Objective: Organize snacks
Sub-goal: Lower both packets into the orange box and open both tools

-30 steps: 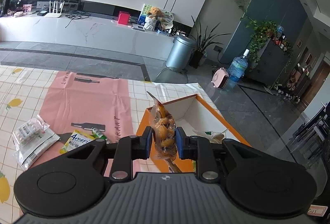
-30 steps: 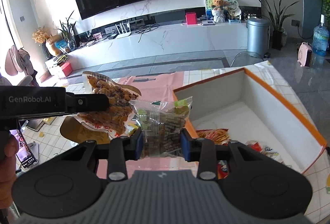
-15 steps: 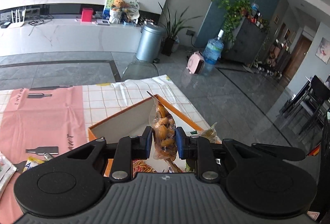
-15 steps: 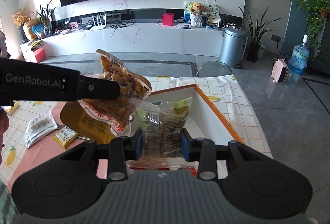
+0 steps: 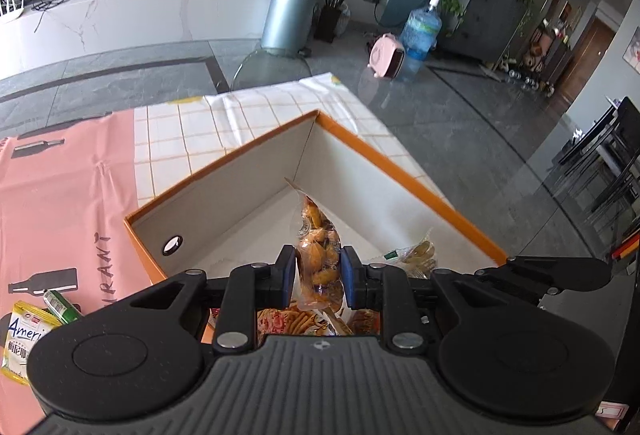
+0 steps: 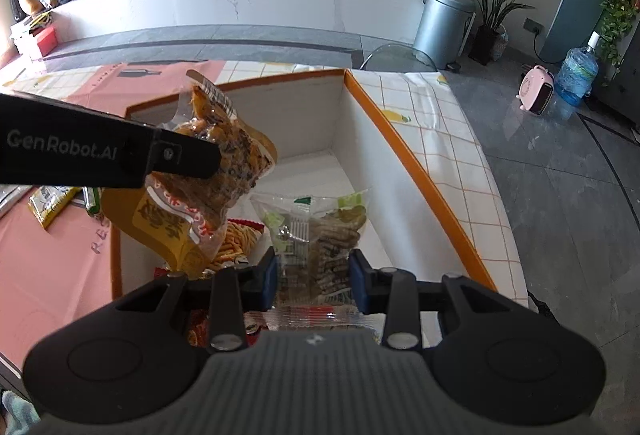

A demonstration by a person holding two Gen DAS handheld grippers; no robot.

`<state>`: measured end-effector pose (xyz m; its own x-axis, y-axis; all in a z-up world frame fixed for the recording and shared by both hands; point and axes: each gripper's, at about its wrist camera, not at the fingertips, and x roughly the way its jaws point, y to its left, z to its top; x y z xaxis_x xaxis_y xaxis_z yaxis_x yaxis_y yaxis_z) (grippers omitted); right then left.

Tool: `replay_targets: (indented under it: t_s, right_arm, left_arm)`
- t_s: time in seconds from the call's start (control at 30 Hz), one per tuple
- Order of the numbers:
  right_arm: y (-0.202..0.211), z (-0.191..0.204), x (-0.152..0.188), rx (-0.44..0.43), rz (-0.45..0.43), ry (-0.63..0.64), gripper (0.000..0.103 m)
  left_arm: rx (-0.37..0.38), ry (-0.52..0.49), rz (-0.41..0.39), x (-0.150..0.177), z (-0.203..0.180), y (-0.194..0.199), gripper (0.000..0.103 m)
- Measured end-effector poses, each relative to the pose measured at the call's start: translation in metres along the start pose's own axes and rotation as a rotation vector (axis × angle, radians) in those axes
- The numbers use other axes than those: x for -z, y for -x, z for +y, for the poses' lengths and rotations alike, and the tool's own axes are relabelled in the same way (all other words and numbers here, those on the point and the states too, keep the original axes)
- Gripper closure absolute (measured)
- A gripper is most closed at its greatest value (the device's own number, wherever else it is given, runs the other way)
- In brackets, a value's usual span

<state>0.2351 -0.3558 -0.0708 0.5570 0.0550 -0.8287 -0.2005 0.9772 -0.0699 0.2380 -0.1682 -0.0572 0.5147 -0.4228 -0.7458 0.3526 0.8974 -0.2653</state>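
Observation:
My left gripper (image 5: 318,277) is shut on a clear bag of orange-brown snacks (image 5: 318,255) and holds it above the orange-rimmed white box (image 5: 400,163). In the right wrist view the same bag (image 6: 224,159) hangs from the left gripper's finger (image 6: 184,157) over the box's (image 6: 400,143) left side. My right gripper (image 6: 314,277) is shut on a clear green-labelled packet of brown sticks (image 6: 320,231) above the box's middle. Red and orange snack bags (image 6: 236,239) lie on the box floor below.
The box stands on a checked tablecloth (image 5: 240,119) beside a pink mat (image 5: 60,195). A yellow snack packet (image 5: 24,335) and a small green packet (image 5: 60,305) lie on the mat left of the box. The table's edge runs just right of the box.
Both grippers have moved forward and down over the box with their bags still held. The box now fills the middle of both views.

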Motion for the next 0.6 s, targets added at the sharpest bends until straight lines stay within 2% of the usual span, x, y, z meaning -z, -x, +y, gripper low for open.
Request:
replay_targets:
  t_s: [0.3, 0.6]
  right_arm:
    - [-0.039, -0.002, -0.003, 0.0, 0.081, 0.02, 0.069]
    - [-0.038, 0.01, -0.008, 0.015, 0.094, 0.065, 0.068]
  left_arm:
    - [0.0, 0.008, 0.085, 0.006, 0.008, -0.025, 0.077]
    - [0.009, 0.005, 0.1, 0.006, 0.007, -0.024, 0.077]
